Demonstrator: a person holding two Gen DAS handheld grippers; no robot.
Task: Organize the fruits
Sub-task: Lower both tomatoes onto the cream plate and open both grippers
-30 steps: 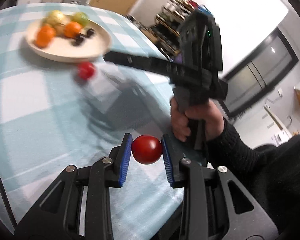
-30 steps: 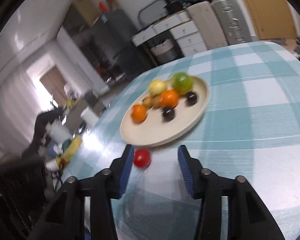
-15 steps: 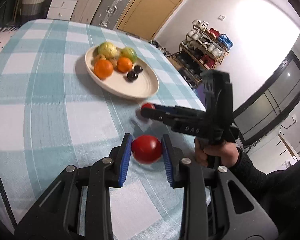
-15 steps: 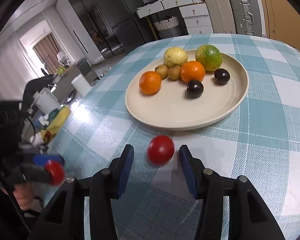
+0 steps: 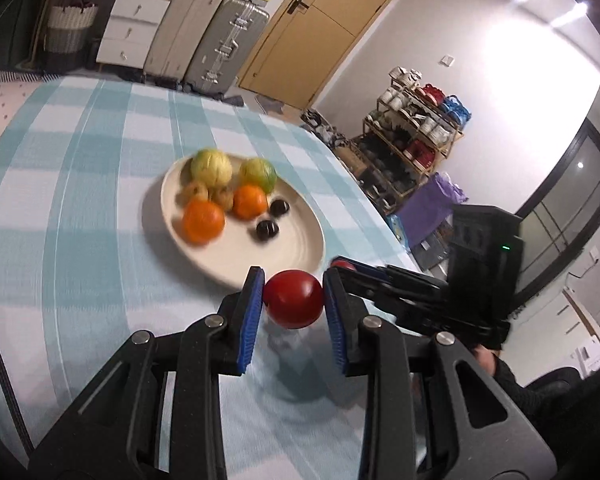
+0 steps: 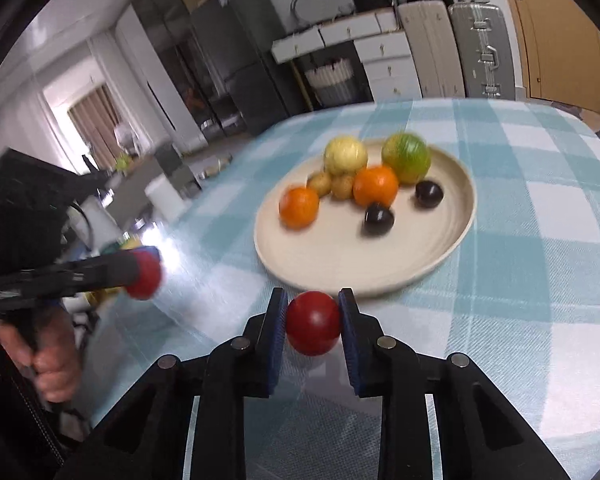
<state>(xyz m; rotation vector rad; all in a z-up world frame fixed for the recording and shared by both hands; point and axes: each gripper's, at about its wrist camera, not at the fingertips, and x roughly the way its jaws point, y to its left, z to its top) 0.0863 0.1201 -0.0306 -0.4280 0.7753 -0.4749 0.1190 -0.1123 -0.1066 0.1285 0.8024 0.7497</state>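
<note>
My left gripper [image 5: 293, 282] is shut on a red tomato [image 5: 294, 300] and holds it above the checked tablecloth, just short of the cream plate [image 5: 296, 246]. The right gripper [image 6: 312, 299] has its jaws closing on a second red tomato [image 6: 313, 328], with both blue pads pressing its sides, close to the near rim of the plate [image 6: 340, 258]. On the plate lie two oranges [image 6: 374, 185], a yellow fruit, a green citrus, small brown fruits and two dark plums. Each gripper shows in the other's view: the right gripper [image 5: 342, 266] and the left gripper [image 6: 142, 270].
The teal checked table [image 6: 540, 240] spreads around the plate, with bare cloth on the right. A hand [image 6: 54, 360] grips the left tool's handle at the far left. Suitcases, drawers and a door stand behind the table; a shelf [image 5: 420, 140] with cups is at the right.
The left gripper has carried its tomato toward the plate's near rim. The right gripper's jaws, open around the tomato on the cloth, have come together on it.
</note>
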